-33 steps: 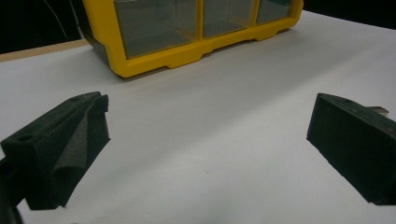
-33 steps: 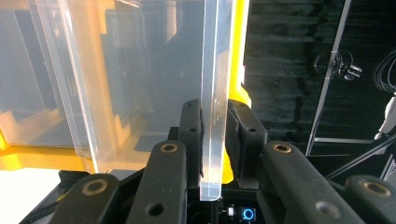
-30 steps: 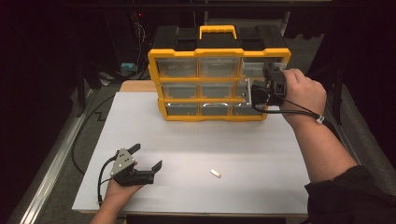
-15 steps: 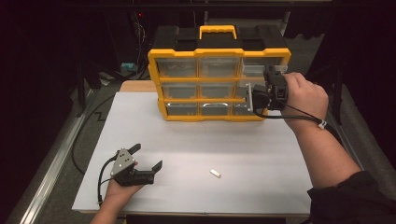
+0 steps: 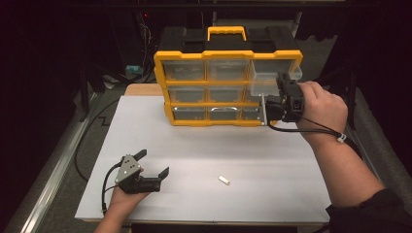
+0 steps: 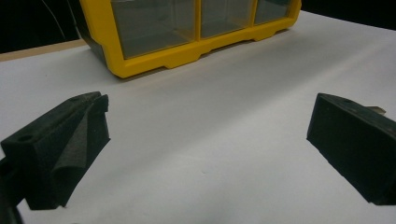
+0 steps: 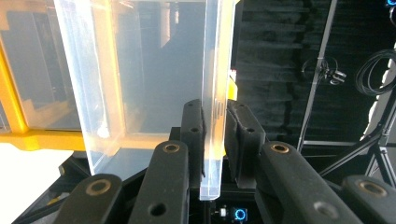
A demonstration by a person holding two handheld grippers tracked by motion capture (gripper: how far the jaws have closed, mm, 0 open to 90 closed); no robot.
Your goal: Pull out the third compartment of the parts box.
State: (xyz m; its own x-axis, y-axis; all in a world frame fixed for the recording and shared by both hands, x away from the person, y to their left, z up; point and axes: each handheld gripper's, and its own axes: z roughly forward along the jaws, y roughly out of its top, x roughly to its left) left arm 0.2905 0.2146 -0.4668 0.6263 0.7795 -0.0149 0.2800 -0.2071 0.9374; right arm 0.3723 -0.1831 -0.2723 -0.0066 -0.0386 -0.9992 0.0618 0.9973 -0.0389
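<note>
a: what did the jaws of the right gripper [image 7: 215, 135] have hold of?

b: they were closed down on the front wall of a clear plastic drawer [image 7: 154, 70], one pad on each face of it, gripping near its edge. the wall stood straight up between them.

a: and where was that drawer?

b: in the top right slot of a yellow and black plastic organiser cabinet with clear drawers [image 5: 214, 104], standing at the far side of the white desk [image 5: 272, 155]. in the high view the drawer [image 5: 265, 80] sat partly out of its slot, proud of the yellow frame, with the right gripper [image 5: 272, 108] at the cabinet's right front corner.

a: how should the pull have gone, do you think?

b: my judgement: straight along the slot, with the wrist level, so the drawer didn't twist and bind in its rails. the grip was on a thin, slick wall, so a steady squeeze mattered more than speed. the cabinet wasn't braced, so a slow draw would have kept it from sliding forward.

a: the other hand?

b: the left gripper [image 5: 150, 167] rested low at the near left of the desk, its jaws spread wide and holding nothing. a small white oblong piece [image 5: 223, 180] lay on the desk well to its right, apart from everything.
</note>
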